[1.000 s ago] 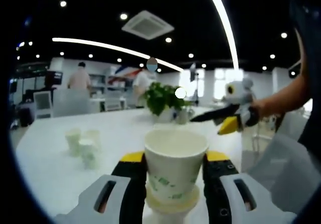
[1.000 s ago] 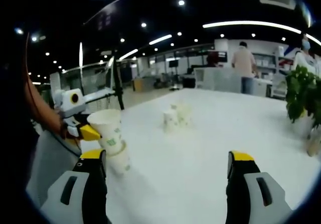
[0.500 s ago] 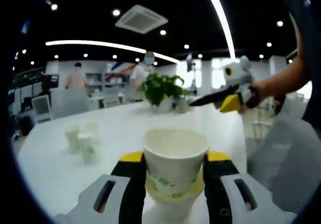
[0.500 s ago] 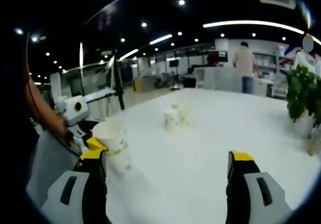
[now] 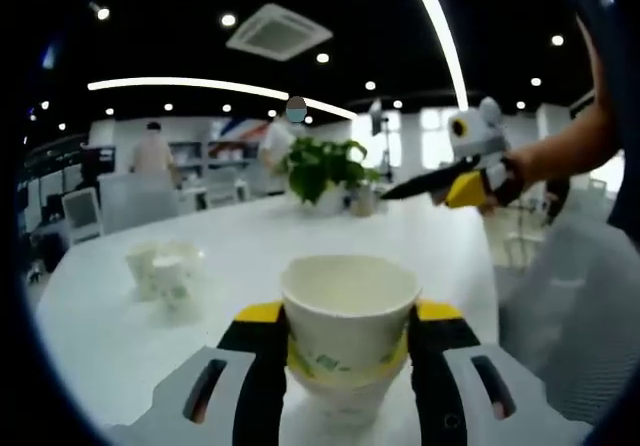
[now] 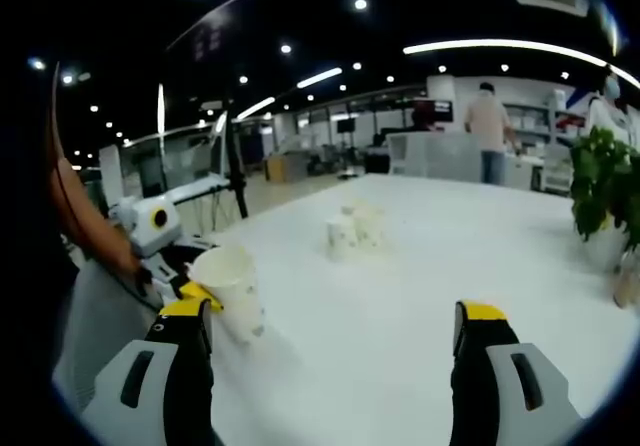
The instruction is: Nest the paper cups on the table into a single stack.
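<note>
- Two loose paper cups (image 5: 160, 266) stand at ten o'clock on the white table (image 5: 90, 336).
- Left gripper (image 5: 348, 351) clamps a top cup (image 5: 348, 301) nested in a second cup (image 5: 345, 391).
- Potted plant (image 5: 325, 171) sits at twelve o'clock beyond.
- Right gripper (image 6: 335, 366) hangs with jaws wide apart, at two o'clock in the left gripper view.

Two nested cups (image 5: 348, 331) — three loose cups (image 5: 160, 266)

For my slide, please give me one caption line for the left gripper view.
Left gripper holds a paper cup pushed into a second cup on the white table.
</note>
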`<state>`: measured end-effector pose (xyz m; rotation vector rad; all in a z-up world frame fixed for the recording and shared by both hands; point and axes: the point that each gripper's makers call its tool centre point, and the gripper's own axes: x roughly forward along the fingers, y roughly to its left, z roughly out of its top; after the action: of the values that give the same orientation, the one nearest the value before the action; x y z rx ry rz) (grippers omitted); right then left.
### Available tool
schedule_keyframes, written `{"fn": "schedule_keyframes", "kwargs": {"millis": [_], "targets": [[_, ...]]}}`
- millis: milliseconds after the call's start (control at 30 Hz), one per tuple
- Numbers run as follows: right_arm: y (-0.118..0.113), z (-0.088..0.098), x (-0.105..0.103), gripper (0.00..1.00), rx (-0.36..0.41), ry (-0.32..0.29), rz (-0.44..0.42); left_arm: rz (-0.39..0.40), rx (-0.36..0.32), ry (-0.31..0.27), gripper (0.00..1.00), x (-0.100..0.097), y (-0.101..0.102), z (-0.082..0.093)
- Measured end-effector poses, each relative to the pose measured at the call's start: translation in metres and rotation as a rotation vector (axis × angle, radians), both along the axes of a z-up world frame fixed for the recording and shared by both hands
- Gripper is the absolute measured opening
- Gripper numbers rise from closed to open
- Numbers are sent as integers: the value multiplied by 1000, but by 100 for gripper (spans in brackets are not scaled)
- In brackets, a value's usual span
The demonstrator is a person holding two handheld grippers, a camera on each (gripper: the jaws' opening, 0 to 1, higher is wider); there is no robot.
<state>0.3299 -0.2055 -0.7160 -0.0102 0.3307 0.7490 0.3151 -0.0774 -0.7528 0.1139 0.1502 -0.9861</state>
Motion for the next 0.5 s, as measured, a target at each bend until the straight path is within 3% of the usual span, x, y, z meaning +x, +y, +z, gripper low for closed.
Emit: {"fn": "schedule_keyframes", "kwargs": {"millis": [67, 167, 333, 500], "targets": [[0, 1, 1, 99, 3, -2, 0, -7, -31, -31, 64, 0, -3, 8], [0, 0, 1, 99, -1, -1, 0, 13, 19, -6, 72, 5, 0, -1], [0, 1, 1, 99, -2, -2, 3, 27, -29, 7, 96, 9, 2, 10], [-2, 4, 4, 100, -4, -12, -4, 29, -57, 31, 99, 15, 9, 28]]}}
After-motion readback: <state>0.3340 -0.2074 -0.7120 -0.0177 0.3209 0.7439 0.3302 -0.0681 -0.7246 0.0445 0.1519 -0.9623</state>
